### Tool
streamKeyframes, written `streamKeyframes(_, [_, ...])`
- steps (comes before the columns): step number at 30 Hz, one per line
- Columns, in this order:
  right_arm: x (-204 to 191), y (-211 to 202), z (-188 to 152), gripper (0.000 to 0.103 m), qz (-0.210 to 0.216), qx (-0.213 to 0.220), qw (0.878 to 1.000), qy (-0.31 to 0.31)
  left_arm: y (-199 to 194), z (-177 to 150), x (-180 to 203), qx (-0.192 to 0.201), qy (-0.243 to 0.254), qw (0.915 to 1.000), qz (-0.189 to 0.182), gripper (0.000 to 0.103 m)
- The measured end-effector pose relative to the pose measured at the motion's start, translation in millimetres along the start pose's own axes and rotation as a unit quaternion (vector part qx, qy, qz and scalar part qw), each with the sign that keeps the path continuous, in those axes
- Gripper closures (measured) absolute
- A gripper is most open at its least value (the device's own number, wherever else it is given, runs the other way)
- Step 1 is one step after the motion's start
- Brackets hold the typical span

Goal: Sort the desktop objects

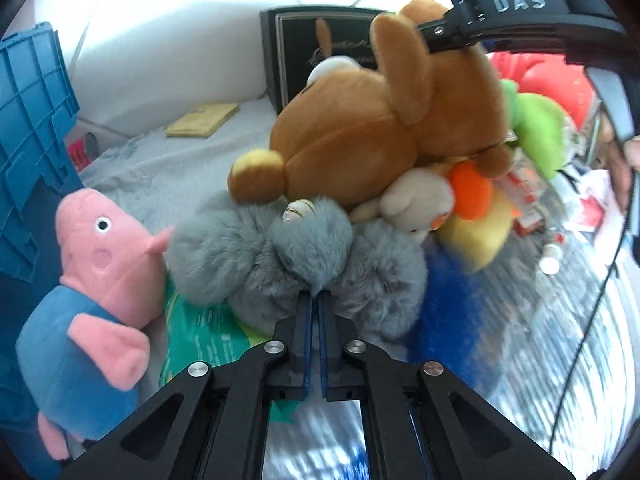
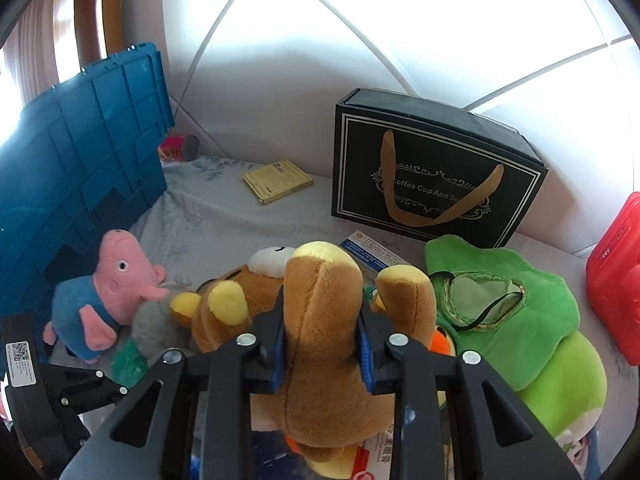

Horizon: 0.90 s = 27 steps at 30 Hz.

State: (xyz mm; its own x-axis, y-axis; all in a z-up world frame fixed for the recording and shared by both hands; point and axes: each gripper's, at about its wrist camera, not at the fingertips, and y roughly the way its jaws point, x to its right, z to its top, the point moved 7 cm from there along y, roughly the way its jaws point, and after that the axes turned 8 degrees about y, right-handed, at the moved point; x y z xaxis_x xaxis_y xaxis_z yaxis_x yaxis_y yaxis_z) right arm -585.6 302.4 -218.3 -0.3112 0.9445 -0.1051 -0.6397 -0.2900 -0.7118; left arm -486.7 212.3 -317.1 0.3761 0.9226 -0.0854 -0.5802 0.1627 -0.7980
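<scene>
The right hand-held gripper (image 2: 323, 346) is clenched around a leg of the brown bear (image 2: 320, 344), which lies on the toy pile. The left hand-held gripper (image 1: 315, 298) is closed, pinching the grey fur toy (image 1: 260, 256) beside the pig (image 1: 96, 304).

Toys crowd my reach. My left gripper (image 1: 316, 300) is pinched into a grey fur toy (image 1: 296, 260), with the brown plush bear (image 1: 384, 120) piled over it at twelve o'clock and a pink pig plush (image 1: 92, 292) just beside at nine. My right gripper (image 2: 322, 340) is clamped on the bear's leg; a green plush (image 2: 520, 320) presses in at three o'clock and a red case (image 2: 616, 280) stands beyond it. A blue crate (image 2: 80, 160) walls off ten o'clock; a black gift box (image 2: 432, 172) blocks one o'clock. Bare grey cloth (image 2: 224, 216) between crate and box, at eleven o'clock, offers passage, with only a flat yellow box (image 2: 276, 180) lying there.
</scene>
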Motion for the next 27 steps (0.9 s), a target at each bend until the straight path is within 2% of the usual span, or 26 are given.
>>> streamKeyframes(5, [-11,-18,-8,0.078,0.012,0.006,1.0,-0.004,-27,-4,5,0.01,0.009,0.9999,-0.011,0.102])
streamKeyframes(10, [-11,-42,-26,0.078,0.016,0.014,1.0,0.003,-44,-22,16,-0.001,0.026,0.9995,-0.019,0.103])
streamKeyframes(13, [-5,-56,-35,0.078,0.014,0.021,1.0,0.017,-54,-28,17,0.003,0.016,0.9993,-0.034,0.103])
streamKeyframes(20, [6,-75,-46,0.078,0.013,0.025,0.999,0.044,-87,-14,20,0.027,0.015,0.9992,-0.025,0.101])
streamKeyframes(22, [8,-76,-47,0.078,0.015,0.024,0.998,0.051,-77,-4,19,0.021,0.013,0.9995,-0.018,0.087])
streamKeyframes(24, [11,-77,-50,0.078,0.015,0.023,0.998,0.058,-66,7,14,0.026,-0.003,0.9995,-0.017,0.051])
streamKeyframes(27, [14,-79,-52,0.079,0.011,0.022,0.998,0.064,-55,20,2,0.046,-0.042,0.9978,-0.026,0.037])
